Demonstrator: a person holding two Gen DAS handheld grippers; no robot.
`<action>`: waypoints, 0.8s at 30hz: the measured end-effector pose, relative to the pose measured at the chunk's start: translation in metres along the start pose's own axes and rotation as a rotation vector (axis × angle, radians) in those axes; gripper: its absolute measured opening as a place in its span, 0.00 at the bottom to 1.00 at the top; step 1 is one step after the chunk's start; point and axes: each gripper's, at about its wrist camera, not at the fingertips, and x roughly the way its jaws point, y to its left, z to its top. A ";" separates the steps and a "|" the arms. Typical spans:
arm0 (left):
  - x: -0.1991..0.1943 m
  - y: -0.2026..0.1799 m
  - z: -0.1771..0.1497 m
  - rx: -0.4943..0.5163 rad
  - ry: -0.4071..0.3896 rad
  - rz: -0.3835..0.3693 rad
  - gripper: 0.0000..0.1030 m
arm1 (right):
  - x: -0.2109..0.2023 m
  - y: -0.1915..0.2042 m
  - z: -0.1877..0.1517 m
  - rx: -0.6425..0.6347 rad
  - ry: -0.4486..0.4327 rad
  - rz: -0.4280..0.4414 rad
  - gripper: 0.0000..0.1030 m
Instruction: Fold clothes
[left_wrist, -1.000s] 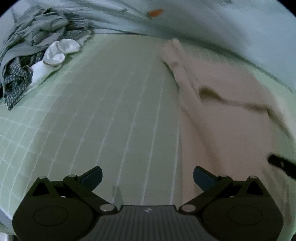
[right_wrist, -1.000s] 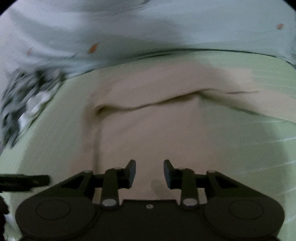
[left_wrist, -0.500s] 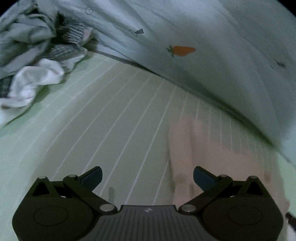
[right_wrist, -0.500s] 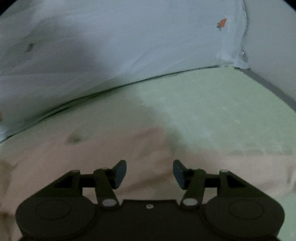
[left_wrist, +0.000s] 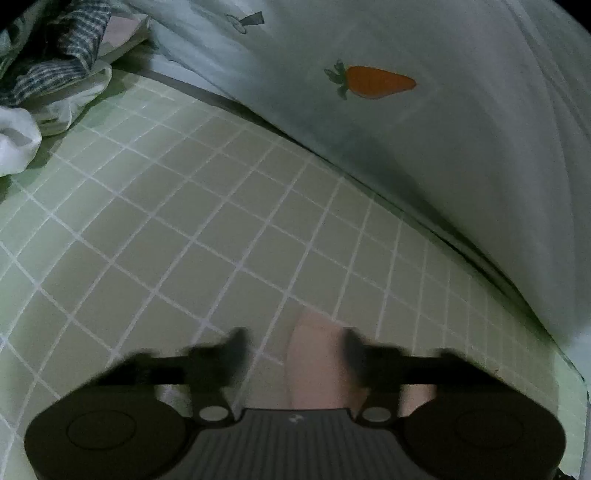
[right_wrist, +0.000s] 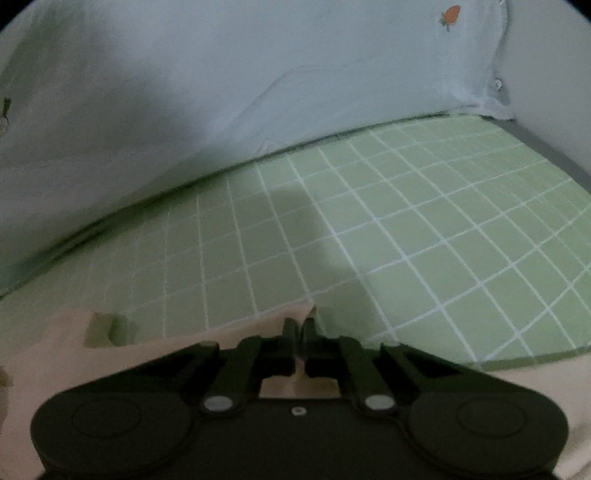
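The right gripper (right_wrist: 303, 326) is clamped on the pink cloth's (right_wrist: 55, 354) edge, bottom of frame. The left gripper's (left_wrist: 295, 343) blurred jaws are closing, pink cloth (left_wrist: 317, 365) between them. Green mat (left_wrist: 184, 229) beyond; clothes pile (left_wrist: 44, 70) upper left.

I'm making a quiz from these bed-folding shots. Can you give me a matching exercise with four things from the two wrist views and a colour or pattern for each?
Things:
1. garment at the grippers
2. bed sheet
3. carrot print on the pale bedding
4. crumpled cloth at top left of the left wrist view

Colours or patterns:
a. orange with a green top
b. dark and light check
c. plain pale pink
d. light green with a white grid

Pairs: 1-c, 2-d, 3-a, 4-b
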 end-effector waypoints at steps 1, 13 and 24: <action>-0.001 -0.002 0.001 0.004 -0.005 0.000 0.00 | -0.004 -0.001 0.001 0.003 -0.014 0.008 0.03; -0.054 -0.060 0.009 0.222 -0.216 0.008 0.00 | -0.084 -0.017 0.045 -0.009 -0.285 -0.026 0.03; -0.014 -0.054 -0.008 0.224 -0.076 0.018 0.57 | -0.045 -0.043 0.020 0.010 -0.120 -0.104 0.11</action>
